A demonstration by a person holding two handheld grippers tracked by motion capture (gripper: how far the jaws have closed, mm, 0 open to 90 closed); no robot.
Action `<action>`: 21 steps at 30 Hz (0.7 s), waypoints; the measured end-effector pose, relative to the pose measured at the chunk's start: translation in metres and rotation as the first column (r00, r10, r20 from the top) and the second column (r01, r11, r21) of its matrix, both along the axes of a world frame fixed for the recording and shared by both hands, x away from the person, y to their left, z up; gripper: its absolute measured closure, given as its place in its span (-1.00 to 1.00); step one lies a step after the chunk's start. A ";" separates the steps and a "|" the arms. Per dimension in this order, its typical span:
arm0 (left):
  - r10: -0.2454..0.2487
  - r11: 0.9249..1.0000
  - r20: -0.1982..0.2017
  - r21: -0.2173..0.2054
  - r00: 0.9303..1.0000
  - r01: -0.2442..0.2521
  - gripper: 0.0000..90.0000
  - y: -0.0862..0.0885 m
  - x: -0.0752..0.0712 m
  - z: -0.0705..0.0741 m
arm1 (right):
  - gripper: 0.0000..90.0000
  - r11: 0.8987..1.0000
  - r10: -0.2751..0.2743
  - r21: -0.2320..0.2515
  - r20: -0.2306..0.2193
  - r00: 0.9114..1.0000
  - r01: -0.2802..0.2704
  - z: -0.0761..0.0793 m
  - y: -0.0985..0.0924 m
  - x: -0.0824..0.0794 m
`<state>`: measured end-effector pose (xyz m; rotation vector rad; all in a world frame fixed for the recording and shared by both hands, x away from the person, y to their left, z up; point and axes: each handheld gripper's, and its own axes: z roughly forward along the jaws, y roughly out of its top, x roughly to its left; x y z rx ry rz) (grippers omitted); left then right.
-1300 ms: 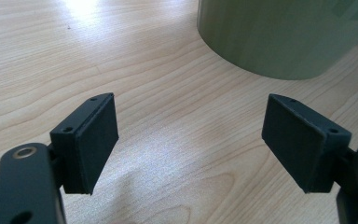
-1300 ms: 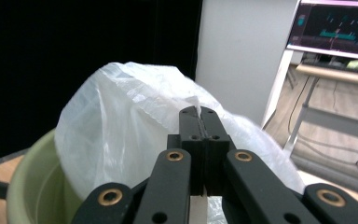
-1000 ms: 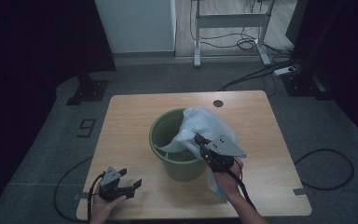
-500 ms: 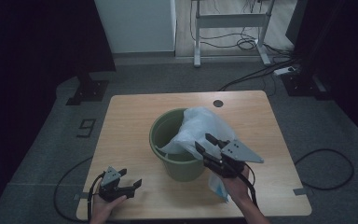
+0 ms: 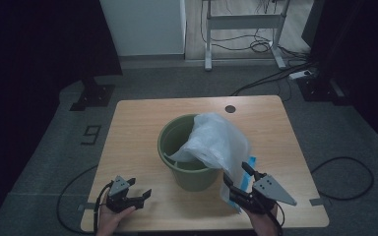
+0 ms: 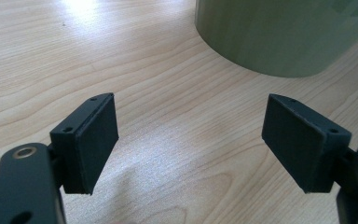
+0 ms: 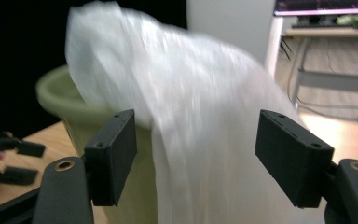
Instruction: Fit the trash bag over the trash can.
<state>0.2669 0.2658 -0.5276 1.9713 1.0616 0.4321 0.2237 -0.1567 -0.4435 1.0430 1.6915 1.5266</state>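
A light wooden table [image 5: 142, 128] stands on a grey floor [image 5: 44, 162]. Behind the table there is a white wall panel [image 5: 142, 27] and a metal frame [image 5: 243, 22] with black cables [image 5: 275, 76] lying on the floor beside it. Left of the table the room is very dark, and a number nine [image 5: 92, 133] is marked on the floor.

Olive-green bucket [image 5: 187, 157], translucent white plastic bag [image 5: 216, 142], pale wood-grain table [image 5: 138, 128], black claws, grey floor [image 5: 49, 162]

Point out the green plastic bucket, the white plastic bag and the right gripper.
green plastic bucket [image 5: 189, 178]: high view, front outer wall.
white plastic bag [image 5: 216, 140]: high view, fold draped over the rim.
right gripper [image 5: 235, 174]: high view, midway between its open fingers.
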 end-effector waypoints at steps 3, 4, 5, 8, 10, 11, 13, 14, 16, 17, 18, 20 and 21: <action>0.000 1.000 0.001 -0.001 1.000 0.000 -0.60 0.000 0.000 0.000 | -0.40 1.000 -0.018 -0.010 -0.024 1.000 0.018 -0.014 0.004 0.000; 0.001 1.000 0.001 -0.001 1.000 -0.001 -0.60 0.001 0.000 0.000 | -0.42 0.999 -0.028 -0.019 -0.039 0.999 0.028 -0.021 0.007 0.001; 0.001 1.000 0.001 -0.003 1.000 -0.001 -0.60 0.001 0.000 0.000 | -0.43 0.998 -0.047 -0.035 -0.049 0.998 0.046 -0.030 0.012 0.003; 0.002 1.000 0.001 -0.002 1.000 -0.002 -0.60 0.001 0.000 0.000 | -0.41 0.996 -0.079 -0.048 -0.055 0.995 0.076 -0.037 0.016 0.006; 0.002 1.000 0.002 -0.003 1.000 -0.002 -0.60 0.002 0.000 0.000 | -0.39 0.991 -0.125 -0.059 -0.064 0.990 0.121 -0.043 0.019 0.010; 0.003 1.000 0.002 -0.004 1.000 -0.003 -0.60 0.002 0.000 0.001 | -0.29 0.988 -0.151 -0.052 -0.077 0.986 0.147 -0.047 0.019 0.016; 0.003 1.000 0.002 -0.003 1.000 -0.003 -0.60 0.002 0.000 0.001 | -0.20 0.986 -0.163 -0.054 -0.078 0.983 0.159 -0.049 0.019 0.018; 0.003 1.000 0.002 -0.003 1.000 -0.003 -0.60 0.002 0.000 0.001 | -0.05 0.982 -0.183 -0.060 -0.072 0.981 0.179 -0.050 0.019 0.020; 0.003 1.000 0.003 -0.004 1.000 -0.003 -0.60 0.002 0.000 0.001 | 0.37 0.977 -0.202 -0.073 -0.048 0.978 0.198 -0.051 0.017 0.022; 0.004 1.000 0.002 -0.007 1.000 -0.004 -0.60 0.002 0.000 0.001 | 0.64 0.972 -0.229 -0.073 -0.042 0.973 0.226 -0.049 0.013 0.024; 0.004 1.000 0.002 -0.007 1.000 -0.004 -0.60 0.002 0.000 0.001 | 0.64 0.972 -0.229 -0.073 -0.042 0.973 0.226 -0.049 0.013 0.024; 0.004 1.000 0.002 -0.011 1.000 -0.004 -0.60 0.002 0.000 0.001 | 0.83 0.966 -0.255 -0.059 -0.029 0.966 0.253 -0.045 0.006 0.026; 0.004 1.000 0.003 -0.012 1.000 -0.004 -0.60 0.002 0.000 0.001 | 0.90 0.963 -0.265 -0.051 -0.020 0.964 0.264 -0.043 0.002 0.027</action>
